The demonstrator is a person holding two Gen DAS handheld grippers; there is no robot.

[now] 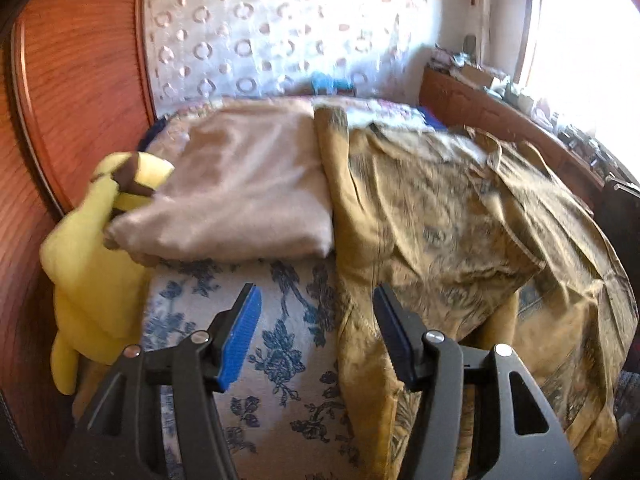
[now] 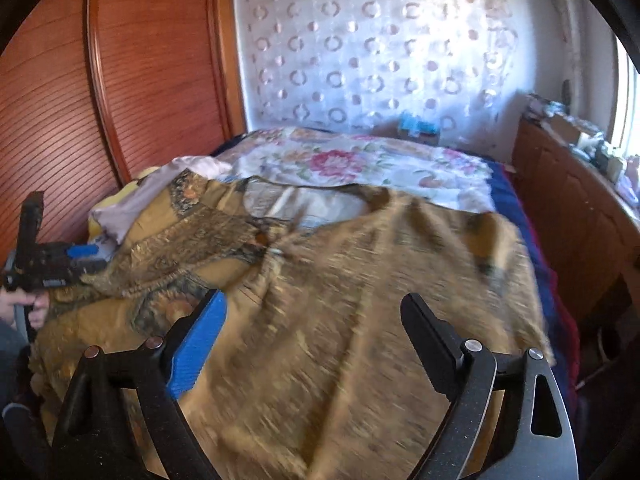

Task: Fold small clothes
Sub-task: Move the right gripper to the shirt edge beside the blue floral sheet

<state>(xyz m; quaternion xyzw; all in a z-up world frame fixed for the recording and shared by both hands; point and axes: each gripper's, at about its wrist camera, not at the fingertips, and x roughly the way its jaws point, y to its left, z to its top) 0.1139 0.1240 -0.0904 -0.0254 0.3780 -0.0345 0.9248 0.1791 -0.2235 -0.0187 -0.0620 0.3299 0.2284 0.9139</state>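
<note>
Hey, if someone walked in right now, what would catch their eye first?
Probably the big mustard-gold patterned garment spread across the near half of the bed, with the open right gripper hovering over it. Next, the bright yellow plush toy at the bed's left edge against the wooden wardrobe, beside a folded beige cloth.

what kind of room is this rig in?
Most likely a home bedroom: a bed with floral covers, reddish wooden wardrobe doors beside it, a patterned curtain behind, and a cluttered wooden sideboard by the window.
</note>
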